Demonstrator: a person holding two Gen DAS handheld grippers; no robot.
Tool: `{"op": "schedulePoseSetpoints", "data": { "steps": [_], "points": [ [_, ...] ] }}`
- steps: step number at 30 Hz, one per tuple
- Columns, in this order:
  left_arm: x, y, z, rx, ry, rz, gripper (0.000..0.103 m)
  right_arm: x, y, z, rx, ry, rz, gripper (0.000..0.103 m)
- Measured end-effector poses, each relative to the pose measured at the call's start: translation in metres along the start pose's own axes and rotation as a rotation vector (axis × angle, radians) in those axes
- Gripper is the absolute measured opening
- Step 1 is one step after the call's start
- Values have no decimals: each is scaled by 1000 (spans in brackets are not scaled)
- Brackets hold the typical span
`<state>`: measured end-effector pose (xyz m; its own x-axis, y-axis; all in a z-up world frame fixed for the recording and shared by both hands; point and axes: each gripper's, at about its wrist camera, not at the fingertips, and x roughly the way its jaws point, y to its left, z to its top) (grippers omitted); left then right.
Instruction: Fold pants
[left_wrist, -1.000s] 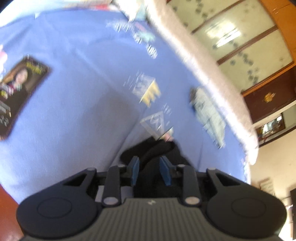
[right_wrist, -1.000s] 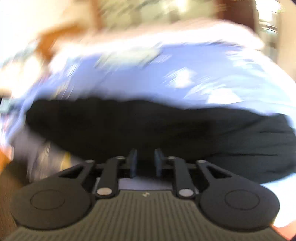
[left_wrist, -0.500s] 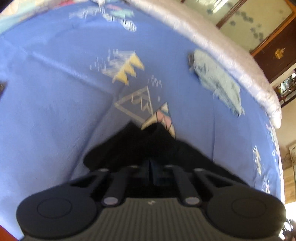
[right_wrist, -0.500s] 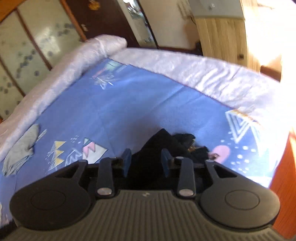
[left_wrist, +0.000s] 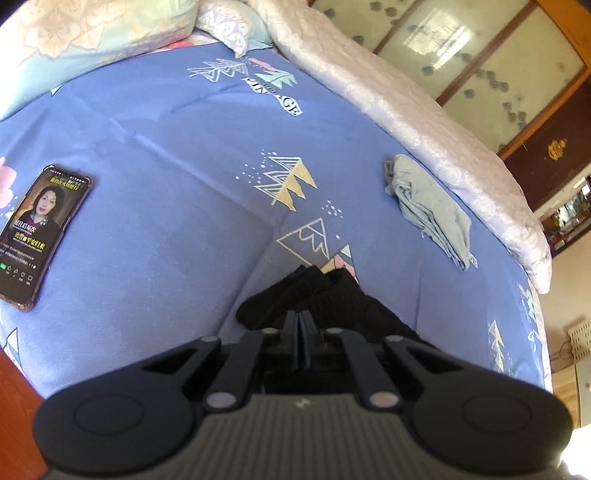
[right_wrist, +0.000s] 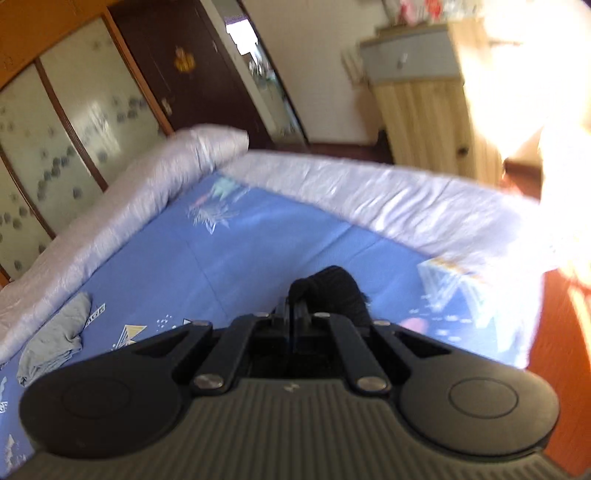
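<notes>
Both the left hand-held gripper (left_wrist: 300, 325) and the right hand-held gripper (right_wrist: 294, 314) have clamped onto the black pants (left_wrist: 295, 291).

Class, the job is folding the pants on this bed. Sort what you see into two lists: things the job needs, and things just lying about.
Part of the job:
black pants
left gripper, shut on the pants
right gripper, shut on the pants
blue bedsheet, the work surface

Just lying about:
phone
grey cloth
pillows
</notes>
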<state>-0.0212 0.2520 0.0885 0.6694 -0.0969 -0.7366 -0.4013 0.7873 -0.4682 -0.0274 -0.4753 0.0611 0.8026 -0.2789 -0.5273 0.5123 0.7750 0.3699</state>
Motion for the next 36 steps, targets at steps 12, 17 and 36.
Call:
{"op": "schedulePoseSetpoints", "data": {
  "steps": [12,17,36],
  "points": [
    [38,-68,-16,212,50,-91,12,12,-28,-28,1,-90,-140,58],
    [69,-92,-40,336,84,-54,15,22,21,-20,-192,-54,25,53],
    [68,-76,-60,198,132,-68,25,24,-125,-8,245,-62,213,57]
  ]
}}
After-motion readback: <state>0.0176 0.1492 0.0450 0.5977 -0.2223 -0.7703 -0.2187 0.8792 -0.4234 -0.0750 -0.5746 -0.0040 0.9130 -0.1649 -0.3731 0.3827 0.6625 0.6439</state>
